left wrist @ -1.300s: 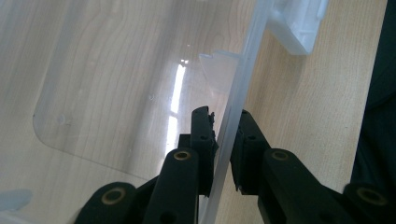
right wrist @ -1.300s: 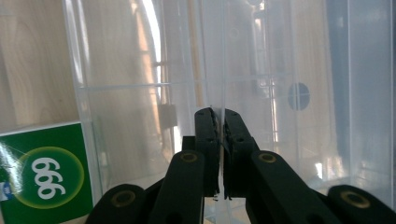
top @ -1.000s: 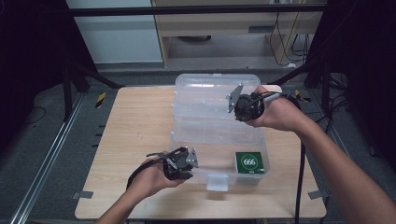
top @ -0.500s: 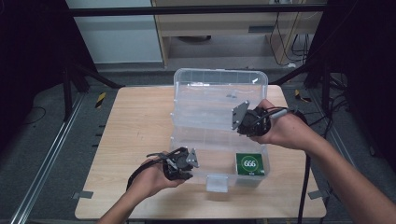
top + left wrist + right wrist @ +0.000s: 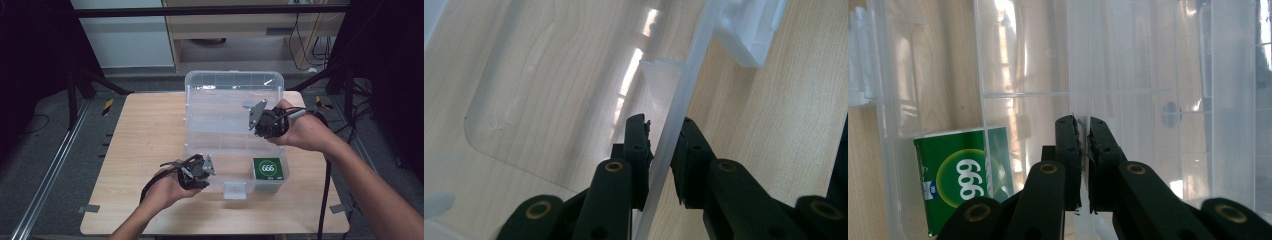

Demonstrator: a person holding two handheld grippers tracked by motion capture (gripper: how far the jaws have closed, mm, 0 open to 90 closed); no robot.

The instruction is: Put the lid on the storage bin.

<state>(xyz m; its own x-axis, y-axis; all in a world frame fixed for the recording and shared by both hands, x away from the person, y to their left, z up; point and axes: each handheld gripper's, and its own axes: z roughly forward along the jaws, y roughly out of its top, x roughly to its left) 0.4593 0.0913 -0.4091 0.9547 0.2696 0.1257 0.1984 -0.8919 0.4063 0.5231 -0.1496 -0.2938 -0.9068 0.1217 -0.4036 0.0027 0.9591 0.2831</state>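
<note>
Nearest the person, the left gripper (image 5: pixel 200 169) sits at the front left corner of the clear plastic box (image 5: pixel 235 90), which stands in the middle of the wooden table (image 5: pixel 145 130). In the left gripper view its 2 jaws straddle the box's thin front wall (image 5: pixel 674 125), one jaw inside and one outside, pressed onto it, so it is clamped on the box rim, with the white latch (image 5: pixel 749 40) just beyond. A little farther on, a green pack marked 666 (image 5: pixel 269 169) lies in the box's front right compartment. Beyond that, the right gripper (image 5: pixel 261 122) hangs over the right middle of the box; in the right gripper view its jaws are nearly together, pinching a thin see-through divider (image 5: pixel 1079 75) inside. Farthest off, the open lid (image 5: pixel 232 80) stands up at the back.

The box looks light, stiff yet slightly springy, and smooth enough to slip; its thin walls could crack under a hard squeeze. The best holds seem to be the thicker rim and corners. The pack looks light and easy to pinch by its edges.
</note>
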